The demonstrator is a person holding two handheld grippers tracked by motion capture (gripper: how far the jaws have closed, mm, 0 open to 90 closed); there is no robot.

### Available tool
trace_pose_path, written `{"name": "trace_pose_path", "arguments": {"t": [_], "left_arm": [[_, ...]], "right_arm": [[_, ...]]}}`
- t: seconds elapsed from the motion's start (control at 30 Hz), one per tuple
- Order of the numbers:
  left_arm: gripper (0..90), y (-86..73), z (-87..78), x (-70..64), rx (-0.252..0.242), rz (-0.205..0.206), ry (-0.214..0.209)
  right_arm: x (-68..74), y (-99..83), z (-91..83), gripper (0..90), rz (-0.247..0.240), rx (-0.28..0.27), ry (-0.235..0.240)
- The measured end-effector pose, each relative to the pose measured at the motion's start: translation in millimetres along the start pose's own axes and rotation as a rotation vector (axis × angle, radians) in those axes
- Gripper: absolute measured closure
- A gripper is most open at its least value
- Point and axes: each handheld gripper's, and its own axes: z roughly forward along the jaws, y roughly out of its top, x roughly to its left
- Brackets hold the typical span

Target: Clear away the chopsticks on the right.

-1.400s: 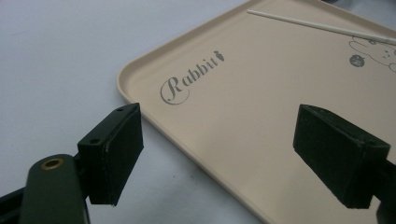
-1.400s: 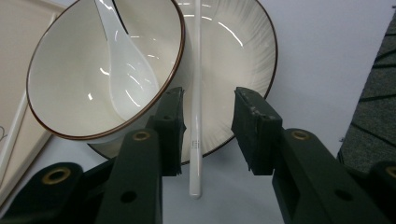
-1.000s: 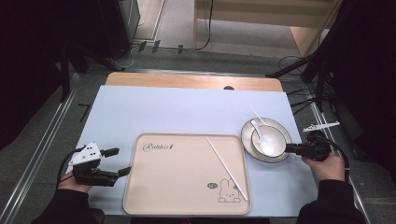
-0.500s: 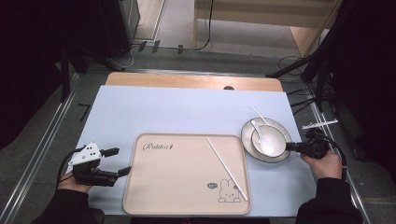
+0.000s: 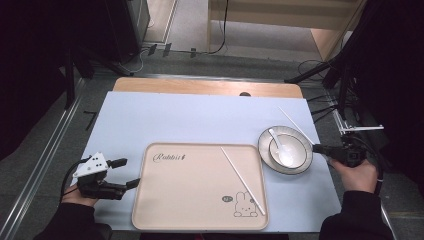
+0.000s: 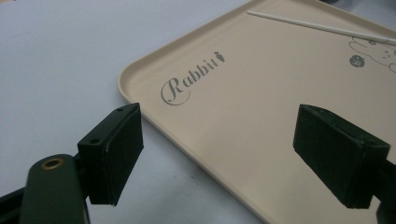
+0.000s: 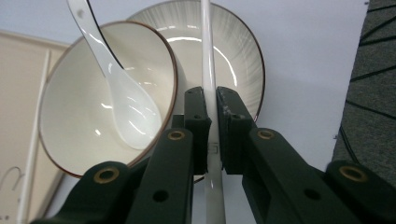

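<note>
A beige rabbit tray [image 5: 190, 200] lies at the table's front, with one white chopstick [image 5: 244, 181] slanting across it. To its right a striped plate [image 5: 300, 161] carries a cream bowl [image 5: 280, 156] with a white spoon [image 5: 279, 142] in it. My right gripper [image 5: 317, 147] is shut on a second white chopstick [image 5: 296, 125] that runs over the plate's right rim. In the right gripper view that chopstick [image 7: 208, 46] passes between the shut jaws of the right gripper [image 7: 210, 100], beside the bowl [image 7: 70, 121] and spoon [image 7: 122, 93]. My left gripper [image 5: 127, 173] is open at the tray's left edge.
In the left gripper view the left gripper [image 6: 229, 154] straddles the tray's corner [image 6: 140, 79], with the tray's chopstick [image 6: 317, 28] far off. A pale blue mat [image 5: 190, 120] covers the table. A dark mat [image 7: 373, 93] lies past the table's right edge.
The held chopstick has shifted a little to the right over the plate's rim along with my right gripper. My left gripper has stayed still.
</note>
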Motion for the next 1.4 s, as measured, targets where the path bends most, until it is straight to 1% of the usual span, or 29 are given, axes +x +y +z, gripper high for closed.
{"name": "trace_pose_path", "arguments": {"t": [0.07,0.1,0.13,0.2,0.4,0.47,0.6,0.63,0.7,0.83,0.93,0.97,1.03,1.1,1.13,1.17,1.27,1.4], "left_arm": [[16.4,0.0,0.0,0.0,0.0,0.0,0.001],[16.4,0.0,0.0,0.1,0.001,0.0,0.001],[16.4,0.0,0.0,0.1,0.001,0.0,0.001],[16.4,0.1,-0.1,0.1,0.001,-0.002,0.003],[16.4,-0.1,-0.9,0.1,-0.005,-0.006,0.004],[16.4,-0.3,-1.1,0.6,-0.004,-0.006,0.005],[16.4,-0.6,-1.8,0.6,-0.007,-0.009,0.005],[16.4,-0.7,-2.0,0.8,-0.007,-0.009,0.006],[16.4,-0.7,-2.2,1.0,-0.008,-0.008,0.006],[16.4,-0.7,-2.2,0.8,-0.008,-0.007,0.006],[16.4,-0.6,-2.5,0.9,-0.009,-0.005,0.009],[16.4,-0.7,-2.5,1.0,-0.009,-0.005,0.009],[16.4,-0.6,-2.6,0.9,-0.01,-0.006,0.009],[16.4,-0.5,-2.6,1.0,-0.009,-0.003,0.009],[16.4,-0.5,-2.5,1.0,-0.009,-0.004,0.009],[16.4,-0.5,-2.4,0.9,-0.011,-0.005,0.01],[16.4,-0.1,-1.9,0.7,-0.012,-0.006,0.007],[16.4,0.7,-1.1,0.8,-0.012,-0.003,0.004]], "right_arm": [[3.2,1.5,-5.6,84.8,0.013,-0.018,0.009],[5.5,2.4,-7.5,84.8,0.03,-0.029,0.012],[8.9,3.3,-9.2,84.8,0.038,-0.028,0.019],[16.3,3.6,-10.7,84.8,0.024,-0.033,0.011],[37.6,4.6,-11.6,84.8,0.001,-0.026,0.03],[46.7,4.3,-11.7,84.8,-0.008,-0.022,0.037],[61.9,3.4,-12.8,84.8,-0.033,-0.032,0.048],[66.1,2.6,-13.1,84.7,-0.029,-0.037,0.042],[73.3,0.1,-12.2,84.7,-0.039,-0.047,0.041],[89.2,-4.1,-9.6,84.7,-0.062,-0.049,0.051],[97.0,-6.7,-8.2,84.7,-0.077,-0.046,0.055],[99.9,-7.8,-7.3,84.8,-0.077,-0.035,0.065],[106.1,-11.1,-7.3,84.8,-0.088,-0.051,0.058],[111.4,-13.9,-7.9,84.8,-0.098,-0.052,0.07],[115.8,-16.5,-7.2,84.8,-0.103,-0.045,0.079],[117.1,-17.5,-6.7,84.7,-0.107,-0.043,0.079],[126.9,-24.4,-0.6,84.7,-0.12,-0.012,0.101],[137.5,-32.0,5.6,84.8,-0.132,0.018,0.11]]}}
